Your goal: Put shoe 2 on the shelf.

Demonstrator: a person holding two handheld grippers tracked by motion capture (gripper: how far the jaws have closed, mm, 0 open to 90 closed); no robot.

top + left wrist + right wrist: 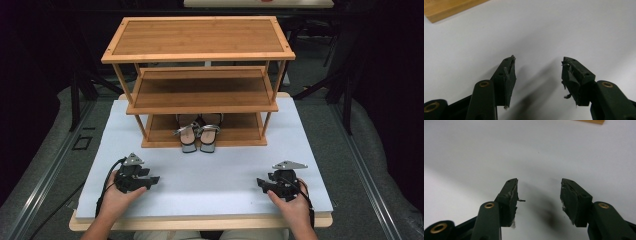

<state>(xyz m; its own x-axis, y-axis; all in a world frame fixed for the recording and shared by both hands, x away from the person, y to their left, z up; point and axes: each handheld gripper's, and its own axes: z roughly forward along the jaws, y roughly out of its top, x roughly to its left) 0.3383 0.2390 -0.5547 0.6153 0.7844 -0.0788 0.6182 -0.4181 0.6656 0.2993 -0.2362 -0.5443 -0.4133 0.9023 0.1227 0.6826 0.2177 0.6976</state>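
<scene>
A three-tier wooden shoe rack [200, 75] is set at the far middle of the white worktop [225, 175], and a pair of silver sandals [199, 132] is kept on its lowest shelf, toes toward the person. The left gripper [150, 181] and right gripper [263, 185] are held low over the near corners, well apart; both sets of jaws are spread, with nothing between them.

The person's left hand [116, 196] holds the black two-jaw left gripper [154, 180], tips pointing right and slightly forward, jaws spread apart with nothing between them. The right hand [291, 200] holds the black two-jaw right gripper [260, 184], tips pointing left, jaws likewise parted and empty.
</scene>
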